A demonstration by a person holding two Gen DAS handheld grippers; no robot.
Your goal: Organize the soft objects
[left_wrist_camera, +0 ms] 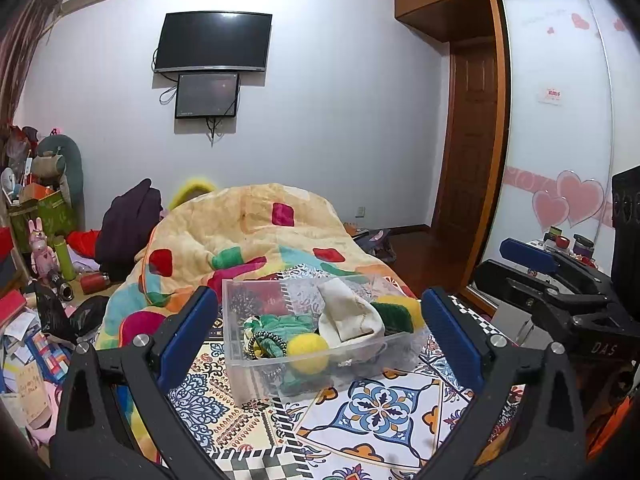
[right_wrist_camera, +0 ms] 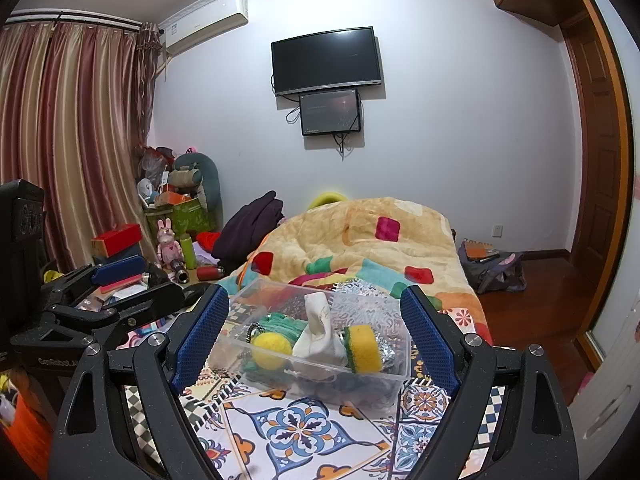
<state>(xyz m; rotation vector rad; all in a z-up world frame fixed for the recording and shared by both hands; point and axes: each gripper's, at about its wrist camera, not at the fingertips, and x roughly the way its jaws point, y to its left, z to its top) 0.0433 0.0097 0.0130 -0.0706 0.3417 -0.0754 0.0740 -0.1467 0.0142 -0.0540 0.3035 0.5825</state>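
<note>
While both grippers are hanging above the patterned cloth (left_wrist_camera: 384,404), the bin (left_wrist_camera: 256,372) is sitting on it between their spread fingers, touched by neither. The left gripper (left_wrist_camera: 320,320) and right gripper (right_wrist_camera: 316,320) are both gaping wide and holding nothing. Inside the bin are lying a yellow ball (left_wrist_camera: 307,350), a white cloth (left_wrist_camera: 350,316), a green-backed sponge (right_wrist_camera: 362,348) and green fabric (left_wrist_camera: 288,322). A quilt (left_wrist_camera: 248,232) is bunching up just behind the bin.

Both wrist views face clear bin (left_wrist_camera: 316,344) (right_wrist_camera: 320,344) nearby; left view from left.
</note>
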